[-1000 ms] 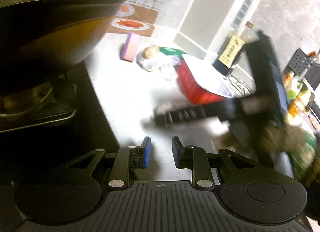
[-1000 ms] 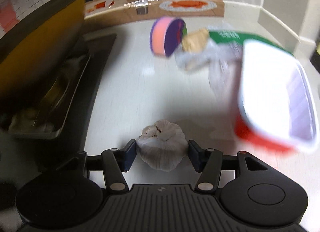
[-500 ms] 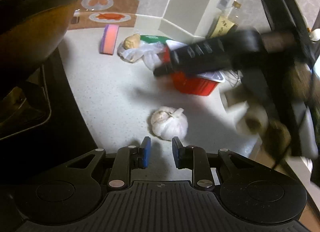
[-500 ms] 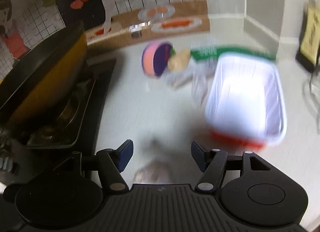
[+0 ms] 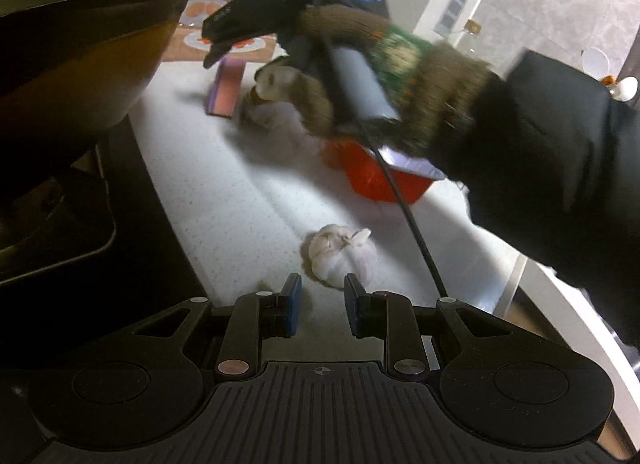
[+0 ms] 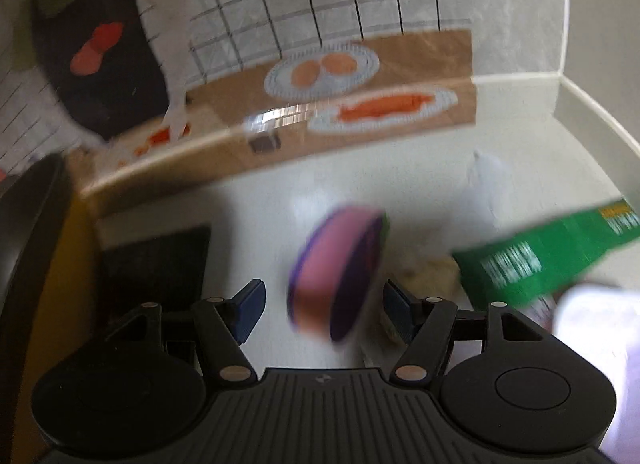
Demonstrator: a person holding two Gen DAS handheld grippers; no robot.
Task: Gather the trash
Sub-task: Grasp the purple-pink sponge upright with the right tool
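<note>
So here's where we think this could go sideways; our right gripper [image 6: 322, 310] is out at the back of the counter [image 5: 240, 203] with its jaws standing wide and nothing pinched, and the pink-and-purple sponge [image 6: 336, 276] sits in the gap between them without either pad touching it; the trash we'd guess we're after, the crumpled plastic bag [image 5: 280, 119] and the green packet [image 6: 540, 260], lies just to the right of that sponge, beside the red tray [image 5: 380, 179]; the whole right view is smeared, so if we close now we may well grab the sponge instead of the trash, or clip the bag's edge and drag it; the tan lump [image 6: 432, 272] next to the packet is too blurry for us to name. Our left gripper [image 5: 322, 306] hangs low near the front edge, jaws partly open and empty, with the garlic bulb [image 5: 342, 256] just ahead of its tips; a nudge forward could roll it toward the edge. Also the cable [image 5: 412, 223] from the gloved right hand [image 5: 360, 71] runs over the tray and could snag it; the big pan [image 5: 80, 43] looms on the left.
</note>
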